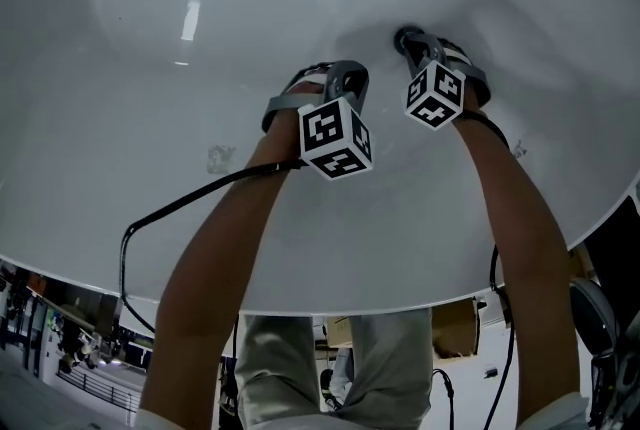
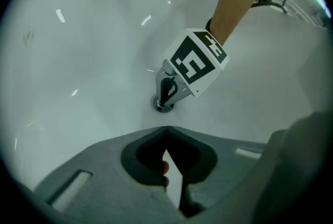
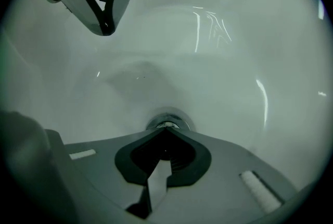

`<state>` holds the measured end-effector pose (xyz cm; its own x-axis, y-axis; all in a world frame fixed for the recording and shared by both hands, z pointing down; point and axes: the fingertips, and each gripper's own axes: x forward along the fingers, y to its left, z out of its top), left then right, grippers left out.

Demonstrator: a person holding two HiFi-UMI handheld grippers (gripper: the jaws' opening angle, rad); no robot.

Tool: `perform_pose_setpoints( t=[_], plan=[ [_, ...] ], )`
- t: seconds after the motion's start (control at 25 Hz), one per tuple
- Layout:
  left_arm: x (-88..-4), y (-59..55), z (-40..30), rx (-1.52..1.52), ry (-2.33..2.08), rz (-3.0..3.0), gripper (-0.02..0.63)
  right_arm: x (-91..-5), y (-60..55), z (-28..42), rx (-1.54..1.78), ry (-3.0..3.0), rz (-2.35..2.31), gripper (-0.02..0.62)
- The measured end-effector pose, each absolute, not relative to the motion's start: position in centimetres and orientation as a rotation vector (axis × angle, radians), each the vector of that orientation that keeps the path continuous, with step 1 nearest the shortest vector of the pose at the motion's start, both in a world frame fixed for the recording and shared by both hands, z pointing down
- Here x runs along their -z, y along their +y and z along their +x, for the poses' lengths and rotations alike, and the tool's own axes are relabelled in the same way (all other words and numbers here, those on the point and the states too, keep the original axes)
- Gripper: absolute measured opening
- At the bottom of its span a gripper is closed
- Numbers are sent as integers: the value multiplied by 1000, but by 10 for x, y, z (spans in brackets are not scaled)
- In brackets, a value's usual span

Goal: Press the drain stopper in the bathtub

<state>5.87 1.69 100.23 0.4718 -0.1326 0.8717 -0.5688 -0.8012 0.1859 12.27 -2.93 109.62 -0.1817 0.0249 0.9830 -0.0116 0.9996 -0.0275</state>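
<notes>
Clenched empty into one blunt pressing tip, the right tongs point(image 3: 165, 131) touch the drain stopper point(image 3: 167, 123) just ahead, while the left tongs point(image 2: 166, 129), likewise clenched, hang aside.

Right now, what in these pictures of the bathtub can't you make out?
The drain stopper: the right gripper view shows only a sliver past the shut right tongs; up or down is unclear.
Head view: those tongs hide nearly all of it.
Grey mark on the bathtub wall, head view: too small to identify.
</notes>
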Motion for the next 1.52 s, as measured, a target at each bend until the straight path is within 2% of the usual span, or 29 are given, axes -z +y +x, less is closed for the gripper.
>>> perform_pose_setpoints(
  t=[0.28, 0.72, 1.04, 1.52],
  plan=[
    [-1009, 25, 65, -1320, -540, 2284, 5, -1099, -26, 124, -34, -1718, -155, 3],
    [-971, 31, 45, -1380, -571, 2302, 5, -1066, -19, 127, -13, -1727, -143, 3],
    [-908, 34, 42, -1343, -623, 2292, 5, -991, -9, 77, 7, -1798, -98, 3],
    [-795, 30, 4, -1321, -685, 2328, 5, -861, 12, 74, -128, -1843, 18, 3]
  ],
)
